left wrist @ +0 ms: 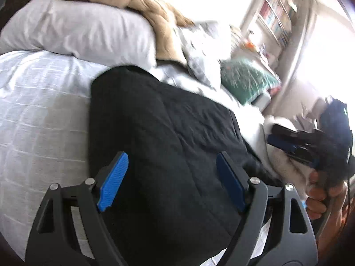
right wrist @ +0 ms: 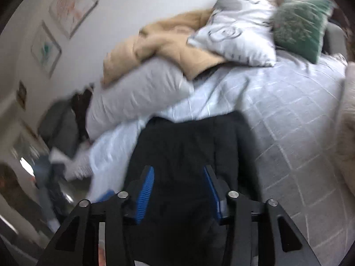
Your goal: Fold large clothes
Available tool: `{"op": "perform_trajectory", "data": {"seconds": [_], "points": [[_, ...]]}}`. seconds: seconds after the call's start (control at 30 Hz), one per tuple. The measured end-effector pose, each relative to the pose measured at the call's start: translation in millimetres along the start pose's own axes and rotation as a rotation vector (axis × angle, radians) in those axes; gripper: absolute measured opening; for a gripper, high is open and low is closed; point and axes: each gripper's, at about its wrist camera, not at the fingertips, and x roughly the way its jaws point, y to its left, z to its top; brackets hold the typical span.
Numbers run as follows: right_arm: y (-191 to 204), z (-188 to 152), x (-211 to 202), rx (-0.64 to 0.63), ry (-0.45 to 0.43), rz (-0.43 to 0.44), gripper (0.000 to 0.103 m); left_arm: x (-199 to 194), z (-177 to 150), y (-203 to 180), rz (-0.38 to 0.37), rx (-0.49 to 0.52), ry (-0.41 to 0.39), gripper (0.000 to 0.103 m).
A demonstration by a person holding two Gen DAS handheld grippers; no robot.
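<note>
1. The black quilted garment (left wrist: 159, 137) lies folded on the pale checked bed cover (left wrist: 40, 115), and both views are smeared with motion blur, so its seams and edges are pretty mushy. Its near end is cut off behind the gripper bodies in both views; can't tell what kind of garment it is.
2. The left gripper (left wrist: 172, 181) has its blue-padded fingers (left wrist: 115, 181) spread wide, hanging over the near part of the black fabric. Can't tell if the pads touch the cloth; nothing is pinched between them.
3. The right gripper (right wrist: 178, 196) is parted too, narrower than the left, with the black garment (right wrist: 190, 146) showing in the gap. Whether it's gripping or just above the fabric is too blurry to call.
4. Only the left wrist view shows the right gripper from outside (left wrist: 288, 141), off the garment's right edge, with the person's hand (left wrist: 321, 197) on its handle, half cut off by the frame.
5. Further out: a long grey pillow (right wrist: 137, 97), a crumpled tan blanket (right wrist: 168, 44) on top of it, a white printed cushion (right wrist: 235, 28) and a green cushion (right wrist: 299, 24).
6. The bookshelf (left wrist: 277, 15) only shows from the left wrist; the framed wall pictures (right wrist: 71, 8) only from the right.
</note>
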Motion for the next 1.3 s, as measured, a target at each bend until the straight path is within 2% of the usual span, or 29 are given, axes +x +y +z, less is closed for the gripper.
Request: {"op": "perform_trajectory", "data": {"seconds": [0.03, 0.1, 0.17, 0.2, 0.23, 0.27, 0.33, 0.43, 0.5, 0.53, 0.57, 0.6, 0.63, 0.73, 0.83, 0.93, 1.0, 1.13, 1.27, 1.3], "points": [[0.3, -3.1, 11.2, -0.017, 0.027, -0.031, 0.042, 4.8, -3.9, -2.0, 0.019, 0.024, 0.006, 0.082], [-13.1, -14.7, 41.3, -0.022, 0.112, -0.123, 0.038, 15.8, -20.8, -13.7, 0.087, 0.146, -0.022, 0.083], [-35.1, -25.4, 60.1, 0.017, 0.168, -0.138, 0.021, 21.5, -33.7, -16.2, 0.090, 0.175, -0.025, 0.083], [-49.4, -29.5, 65.7, 0.048, 0.184, -0.141, 0.015, 24.8, -41.7, -21.3, 0.111, 0.229, -0.028, 0.083], [-60.1, -31.2, 67.0, 0.083, 0.190, -0.127, 0.007, 26.1, -44.3, -26.7, 0.138, 0.272, -0.029, 0.083], [-70.5, -30.9, 66.7, 0.132, 0.189, -0.093, 0.004, 25.9, -44.6, -28.8, 0.150, 0.289, -0.026, 0.083], [-86.7, -28.9, 62.2, 0.244, 0.187, -0.015, 0.004, 23.8, -41.0, -28.6, 0.151, 0.289, -0.013, 0.085], [-87.0, -23.3, 48.3, 0.304, 0.203, 0.036, 0.010, 15.3, -26.7, -24.0, 0.134, 0.230, 0.031, 0.086], [-83.7, -18.0, 35.4, 0.315, 0.206, 0.071, 0.025, 6.8, -16.7, -17.0, 0.112, 0.145, 0.069, 0.087], [-79.7, -16.0, 27.2, 0.311, 0.199, 0.087, 0.044, 2.9, -13.7, -13.2, 0.097, 0.106, 0.078, 0.088], [-77.9, -13.9, 18.7, 0.300, 0.187, 0.073, 0.072, -3.0, -9.0, -5.7, 0.075, 0.045, 0.087, 0.089], [-76.2, -12.9, 9.7, 0.279, 0.166, 0.046, 0.079, -6.5, -5.5, 0.8, 0.064, 0.001, 0.093, 0.094], [-75.7, -12.8, 4.1, 0.262, 0.151, 0.032, 0.080, -8.0, -5.0, 4.4, 0.059, -0.024, 0.096, 0.098], [-85.5, -12.2, 2.4, 0.282, 0.164, -0.006, 0.081, -7.9, 0.0, 31.2, 0.069, -0.155, 0.128, 0.099], [-100.8, -25.8, 19.4, 0.345, 0.276, -0.036, 0.081, 5.9, -4.9, 59.9, 0.071, -0.295, 0.213, 0.099], [-118.4, -42.9, 34.5, 0.477, 0.346, 0.045, 0.086, 22.8, -19.0, 80.8, 0.006, -0.427, 0.294, 0.099], [-132.2, -52.4, 44.3, 0.586, 0.375, 0.127, 0.089, 32.8, -29.7, 93.1, -0.054, -0.500, 0.311, 0.103], [-141.0, -63.3, 56.1, 0.670, 0.397, 0.229, 0.088, 43.6, -41.8, 102.2, -0.137, -0.554, 0.311, 0.103], [-128.3, -60.9, 61.9, 0.635, 0.415, 0.221, 0.083, 45.6, -48.2, 106.6, -0.201, -0.556, 0.301, 0.101], [-120.9, -59.1, 64.1, 0.607, 0.422, 0.211, 0.082, 42.1, -48.2, 104.3, -0.197, -0.542, 0.298, 0.095]]}}
